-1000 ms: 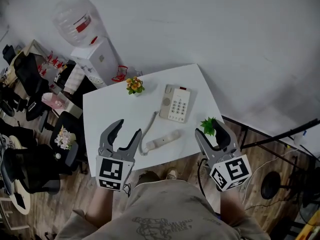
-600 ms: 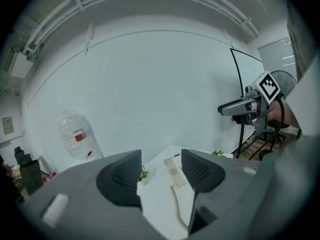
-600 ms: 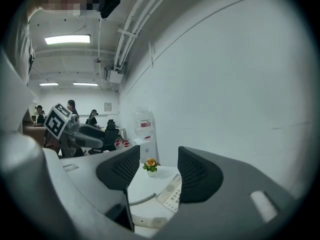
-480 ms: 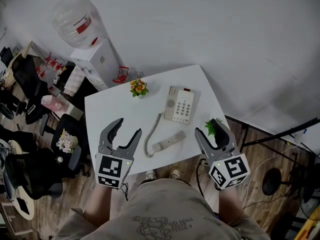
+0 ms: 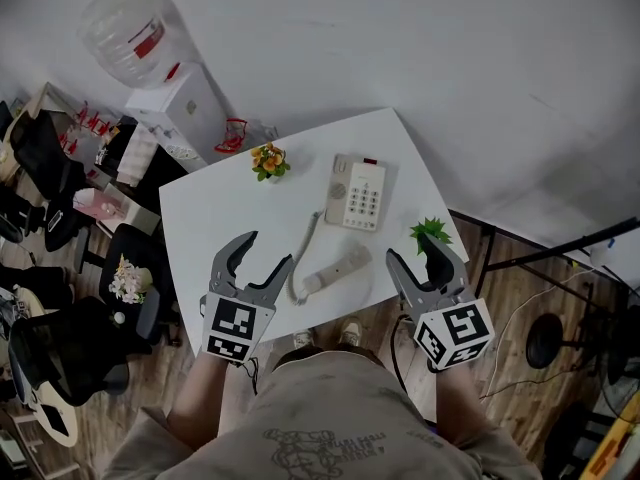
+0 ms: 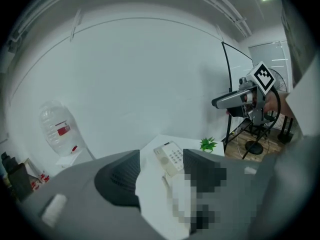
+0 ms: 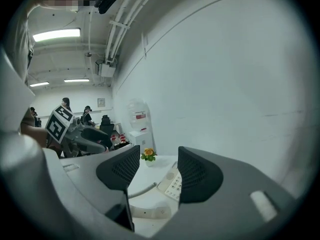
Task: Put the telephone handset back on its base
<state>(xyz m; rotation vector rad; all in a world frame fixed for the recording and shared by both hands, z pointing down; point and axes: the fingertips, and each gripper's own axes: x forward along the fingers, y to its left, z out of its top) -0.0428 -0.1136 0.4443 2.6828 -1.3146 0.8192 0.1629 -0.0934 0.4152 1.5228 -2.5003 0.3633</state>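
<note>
white table is standing against a pale wall, with a water dispenser and office chairs crowding the floor at its left. at the near left edge of the table the left gripper is hovering, its claw standing wide apart; in the left gripper view only the tabletop and the far phone are showing between the two dark pads, so it is holding and touching nothing. beyond it a small pot of orange flowers is sitting near the table's far edge. right of the left gripper the telephone handset is lying flat on the table near the front edge, off its cradle, with the grey cord curving up from its left end. the telephone base is resting further back, near the handset but apart from it, keypad facing up. a little green plant is standing at the table's right edge. just beside that plant the right gripper is hanging with its claw spread to a medium gap, empty, the handset lying low between the pads in the right gripper view and untouched.
</note>
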